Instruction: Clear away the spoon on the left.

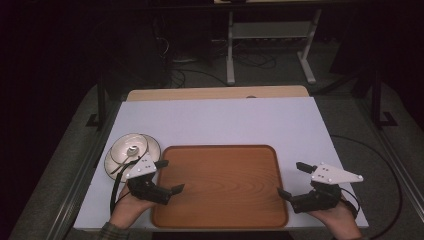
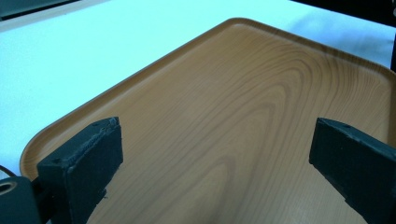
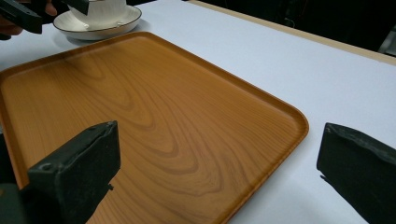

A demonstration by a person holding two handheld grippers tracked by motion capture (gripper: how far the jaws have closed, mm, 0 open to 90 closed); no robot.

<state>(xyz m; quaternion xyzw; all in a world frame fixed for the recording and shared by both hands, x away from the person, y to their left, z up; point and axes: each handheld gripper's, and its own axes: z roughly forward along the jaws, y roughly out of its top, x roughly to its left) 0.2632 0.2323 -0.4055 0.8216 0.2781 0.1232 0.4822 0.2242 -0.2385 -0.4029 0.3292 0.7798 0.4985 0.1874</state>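
One wooden tray [image 1: 220,186], one white saucer [image 1: 116,159] holding one cup; left claw [image 1: 169,176] and right claw [image 1: 294,180] both gape wide, empty

The left gripper [image 1: 169,176] is hovering at the table's near-left edge, jaws gaping. The right gripper [image 1: 291,180] is mirroring it near-right, equally spread.
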